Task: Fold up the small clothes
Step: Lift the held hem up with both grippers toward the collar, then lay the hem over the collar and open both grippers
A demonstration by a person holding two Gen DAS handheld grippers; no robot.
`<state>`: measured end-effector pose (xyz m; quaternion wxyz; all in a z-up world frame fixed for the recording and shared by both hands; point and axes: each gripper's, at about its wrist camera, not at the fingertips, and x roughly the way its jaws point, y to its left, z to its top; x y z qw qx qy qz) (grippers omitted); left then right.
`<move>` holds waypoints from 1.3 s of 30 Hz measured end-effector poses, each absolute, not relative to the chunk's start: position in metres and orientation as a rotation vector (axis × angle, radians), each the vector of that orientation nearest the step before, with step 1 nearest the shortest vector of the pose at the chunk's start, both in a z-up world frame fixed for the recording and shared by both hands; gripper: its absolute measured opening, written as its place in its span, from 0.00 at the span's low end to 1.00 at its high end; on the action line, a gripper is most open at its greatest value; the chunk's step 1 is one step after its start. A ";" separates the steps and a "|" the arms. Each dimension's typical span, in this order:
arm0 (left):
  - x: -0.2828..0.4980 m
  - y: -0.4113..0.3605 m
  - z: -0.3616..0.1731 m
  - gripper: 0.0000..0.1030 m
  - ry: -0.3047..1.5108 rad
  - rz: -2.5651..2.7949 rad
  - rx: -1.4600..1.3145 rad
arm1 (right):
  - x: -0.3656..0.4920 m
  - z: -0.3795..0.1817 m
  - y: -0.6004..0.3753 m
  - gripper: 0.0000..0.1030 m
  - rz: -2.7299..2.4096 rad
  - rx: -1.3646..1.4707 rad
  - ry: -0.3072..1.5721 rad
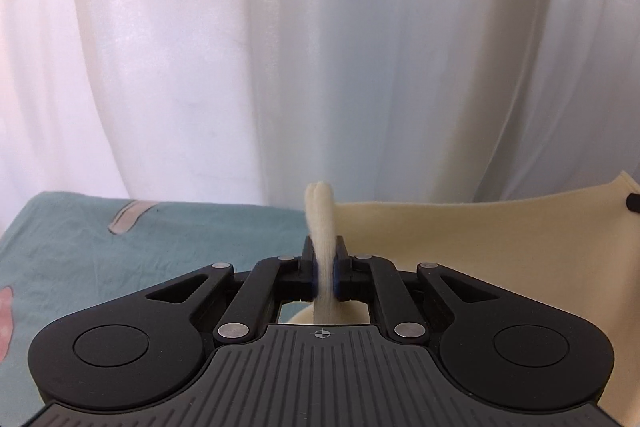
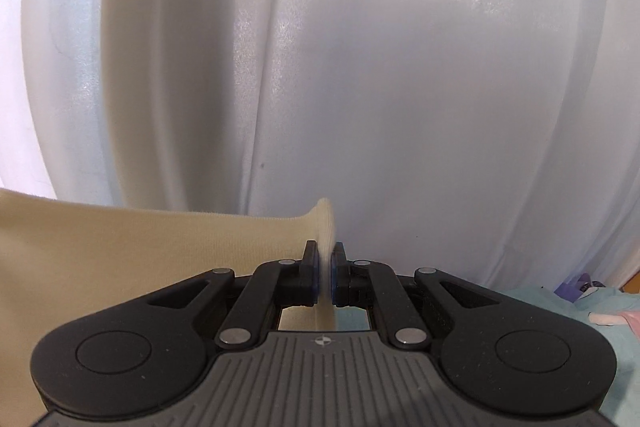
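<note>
A cream knit garment hangs stretched between my two grippers, lifted above the surface. My left gripper is shut on its left corner, and a bunched tuft sticks up between the fingers. In the right wrist view the same cream garment spreads to the left. My right gripper is shut on its right corner. The other gripper's black tip shows at the far right edge of the left wrist view.
A teal cloth with pink and grey prints covers the surface below. White curtains hang close behind. At the far right of the right wrist view lie pink and purple items on the teal cloth.
</note>
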<state>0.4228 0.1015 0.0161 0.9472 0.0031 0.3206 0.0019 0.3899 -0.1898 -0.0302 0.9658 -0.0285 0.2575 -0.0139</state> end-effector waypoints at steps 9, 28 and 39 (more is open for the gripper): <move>0.429 0.088 -0.015 0.17 0.665 0.090 0.084 | 0.404 -0.056 -0.180 0.06 -0.072 -0.107 0.522; 0.425 0.100 -0.066 0.88 0.713 0.118 -0.155 | 0.402 -0.104 -0.205 0.14 -0.057 0.077 0.597; 0.419 0.117 -0.063 0.90 0.735 0.122 -0.229 | 0.391 -0.100 -0.209 0.25 -0.137 0.075 0.596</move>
